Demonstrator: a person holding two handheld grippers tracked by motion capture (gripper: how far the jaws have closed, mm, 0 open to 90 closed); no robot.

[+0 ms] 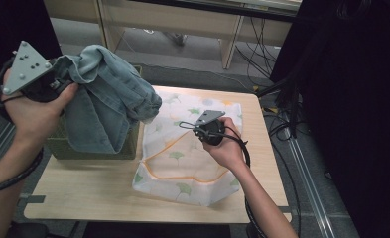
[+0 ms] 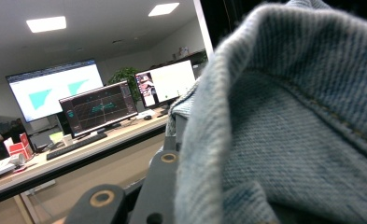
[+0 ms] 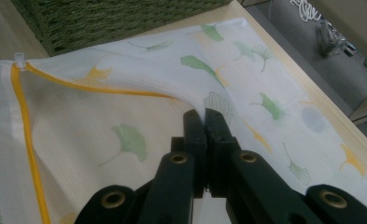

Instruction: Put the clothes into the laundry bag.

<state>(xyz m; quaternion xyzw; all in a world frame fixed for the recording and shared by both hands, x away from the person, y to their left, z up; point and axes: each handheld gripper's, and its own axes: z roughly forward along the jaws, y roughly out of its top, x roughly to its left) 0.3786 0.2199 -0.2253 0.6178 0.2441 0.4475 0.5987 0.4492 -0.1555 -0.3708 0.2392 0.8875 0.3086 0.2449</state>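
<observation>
While the left gripper (image 1: 58, 79) lifts jeans (image 1: 108, 99) over a basket (image 1: 125, 148), the right gripper (image 3: 204, 119) pinches a mesh bag (image 3: 125, 116).

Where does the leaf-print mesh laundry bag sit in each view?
High view: mesh laundry bag lies mid-table, right of the green basket, pinched by the right gripper.
Left gripper view: not in it; denim garment instead.
Right gripper view: bag spreads across the frame.
Shared landmark: the bag's orange zipper.
</observation>
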